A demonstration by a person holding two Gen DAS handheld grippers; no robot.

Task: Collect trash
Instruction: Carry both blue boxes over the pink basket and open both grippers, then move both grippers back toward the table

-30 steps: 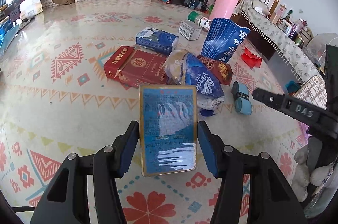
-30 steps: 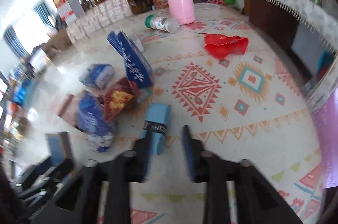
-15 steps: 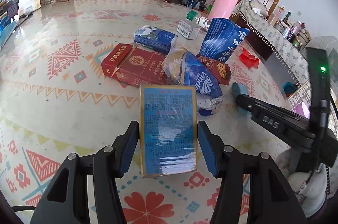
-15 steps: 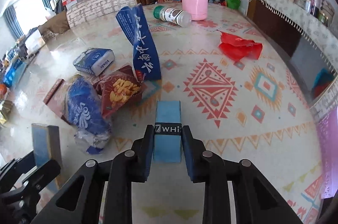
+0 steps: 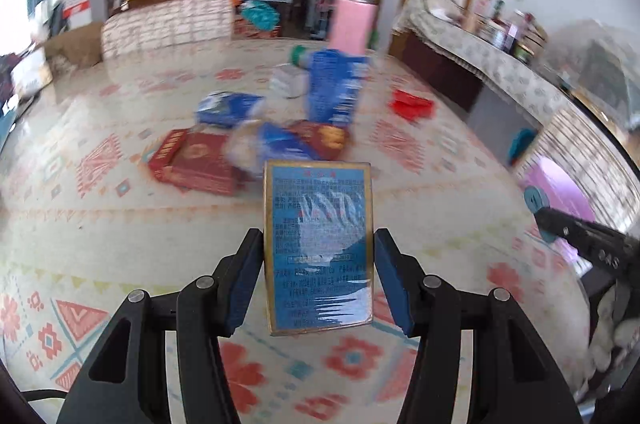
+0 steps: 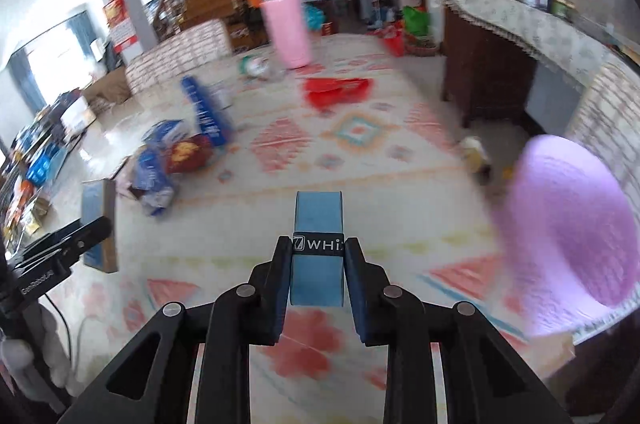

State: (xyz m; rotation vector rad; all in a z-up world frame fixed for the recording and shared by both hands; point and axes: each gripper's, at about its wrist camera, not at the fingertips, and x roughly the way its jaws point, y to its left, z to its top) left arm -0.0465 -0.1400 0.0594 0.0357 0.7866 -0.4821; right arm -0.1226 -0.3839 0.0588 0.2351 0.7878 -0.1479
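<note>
Both claws loaded, trash bin off to the right

Left wrist view: the left gripper [image 5: 319,266] clenches an upright blue box [image 5: 319,248]. Right wrist view: the right gripper [image 6: 317,274] clenches a small blue pack [image 6: 318,248], long axis forward; the purple bin [image 6: 570,220] lies nearer it, to the right.

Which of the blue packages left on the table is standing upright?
The tall blue bag in front of the pink bottle. It stands on end; the blue tissue pack and crumpled blue wrapper lie flat.
</note>
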